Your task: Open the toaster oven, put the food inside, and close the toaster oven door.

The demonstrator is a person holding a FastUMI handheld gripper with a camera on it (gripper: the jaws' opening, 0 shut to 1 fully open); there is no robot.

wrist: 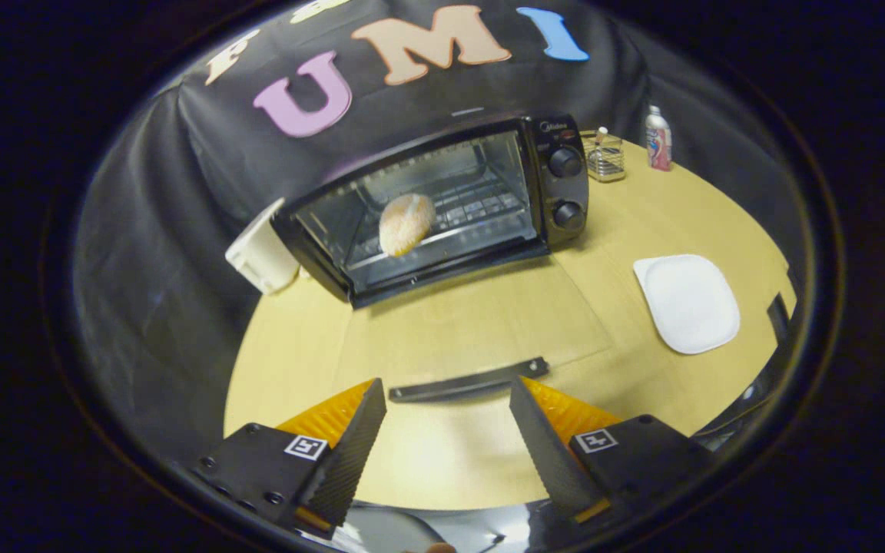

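- The black toaster oven (442, 203) with two round knobs stands at the far side of the round pale wooden table (488, 461), against the black cloth wall; its glass door (473, 322) is swung fully down and lies flat on the table in front of the oven's mouth.
- The door's glass is so clear that the tabletop shows through it; its outline is faint, and the dark bar handle (469, 380) at its near edge is the plainest part.
- The food, a round pale bun with a browned top (406, 223), sits inside the oven on the wire rack, toward the side away from the knobs. Its edges are slightly blurred.
- The gripper (446, 430) hangs in front of the oven, over the near part of the table, its two fingers spread wide apart and holding nothing; the door handle lies just ahead of the fingertips.
- A white boxy plastic object (262, 250) leans beside the oven on the side away from the knobs; what it is cannot be made out.
- A square white plate (687, 302) lies bare on the table on the oven's knob side, nearer the gripper.
- Behind the oven's knob side stand a small clear container (605, 159) and a small white-and-red bottle (658, 139); both are too small to tell more.
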